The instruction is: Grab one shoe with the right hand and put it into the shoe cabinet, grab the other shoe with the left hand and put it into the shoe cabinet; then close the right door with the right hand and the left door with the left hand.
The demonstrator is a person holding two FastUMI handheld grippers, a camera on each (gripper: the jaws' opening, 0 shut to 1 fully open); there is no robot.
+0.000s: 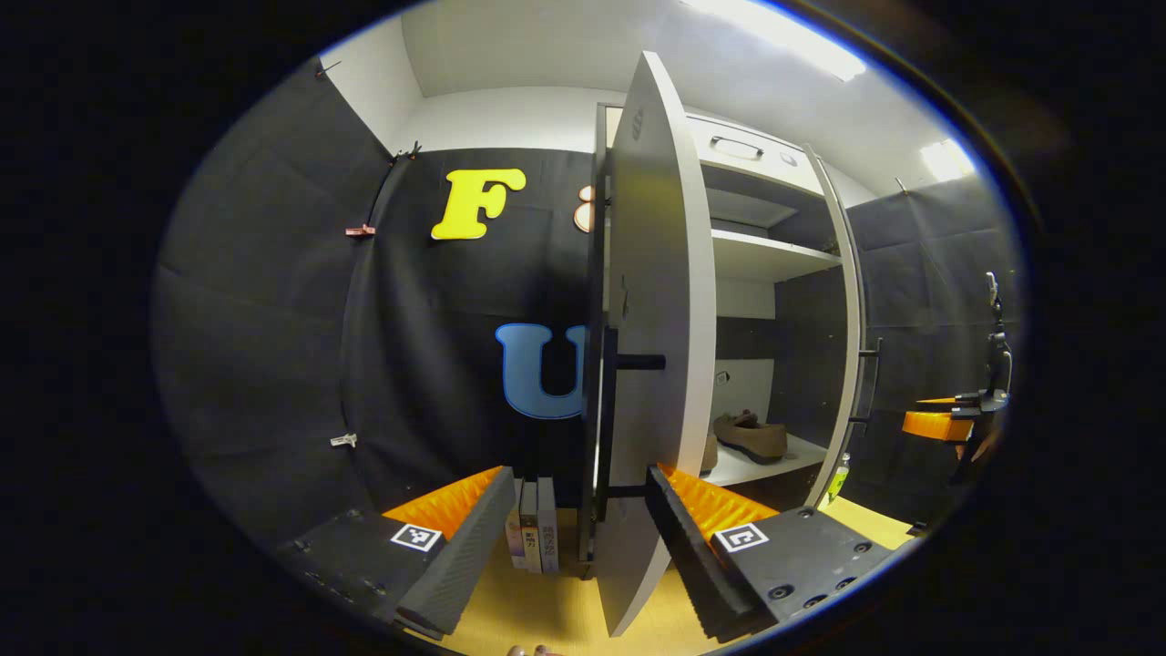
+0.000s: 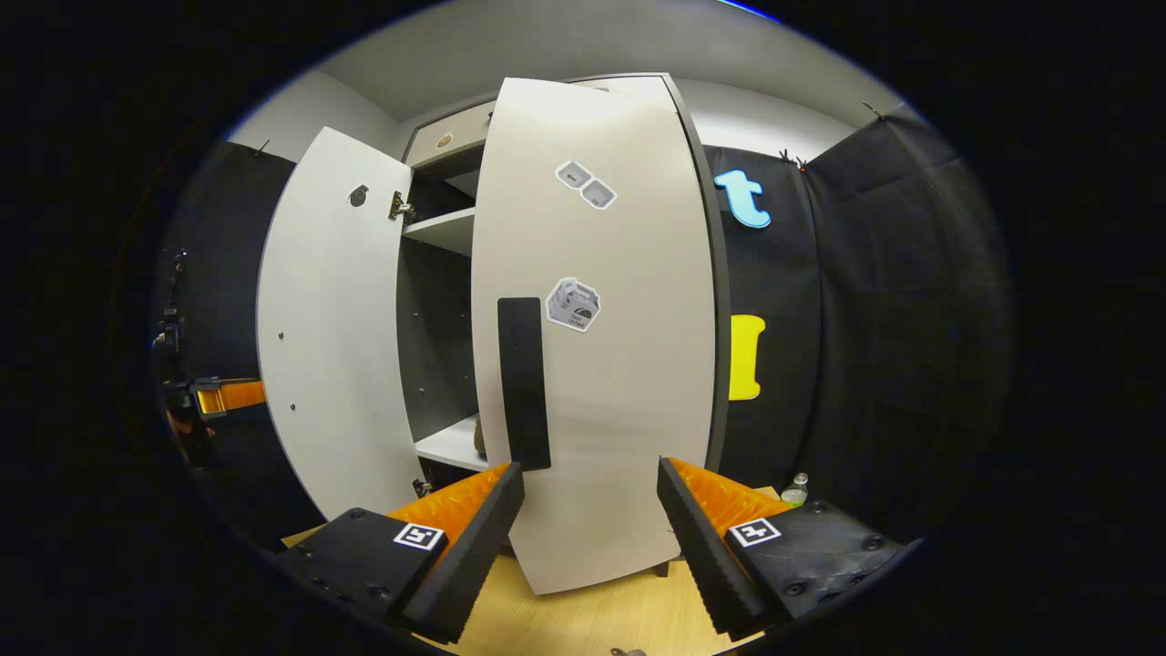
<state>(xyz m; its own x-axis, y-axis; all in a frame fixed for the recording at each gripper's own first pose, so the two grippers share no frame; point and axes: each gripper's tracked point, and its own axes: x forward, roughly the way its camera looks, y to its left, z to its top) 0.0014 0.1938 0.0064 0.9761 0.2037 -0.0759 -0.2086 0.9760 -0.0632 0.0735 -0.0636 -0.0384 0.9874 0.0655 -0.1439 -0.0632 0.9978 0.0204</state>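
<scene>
From my left gripper [image 1: 574, 538] I look straight at the edge of the left door [image 1: 651, 346], which stands wide open and nearly edge-on to me. My fingers are spread apart with nothing between them, and the right-hand finger [image 1: 692, 556] sits just beside the bottom of that door; I cannot tell whether it touches. A black handle [image 1: 629, 362] sticks out from the door's face. Past the door, inside the cabinet [image 1: 774, 255], a brown shoe [image 1: 751, 437] lies on the lower shelf [image 1: 765, 463], with part of a second shoe [image 1: 709, 452] peeking out from behind the door just to its left. A few books [image 1: 533, 538] stand on the wooden floor [image 1: 547, 610] near the door's hinge side. Far to the right I see the other gripper [image 1: 956, 421].

From my right gripper [image 2: 588, 538] the right door [image 2: 601, 364] faces me, partly swung in, its long black handle [image 2: 524, 383] upright just above my left-hand finger [image 2: 469, 547]. These fingers are also apart and hold nothing. The left door [image 2: 328, 346] hangs open further left, with dark shelves between the two. A small bottle [image 2: 795, 490] stands on the floor to the right.
</scene>
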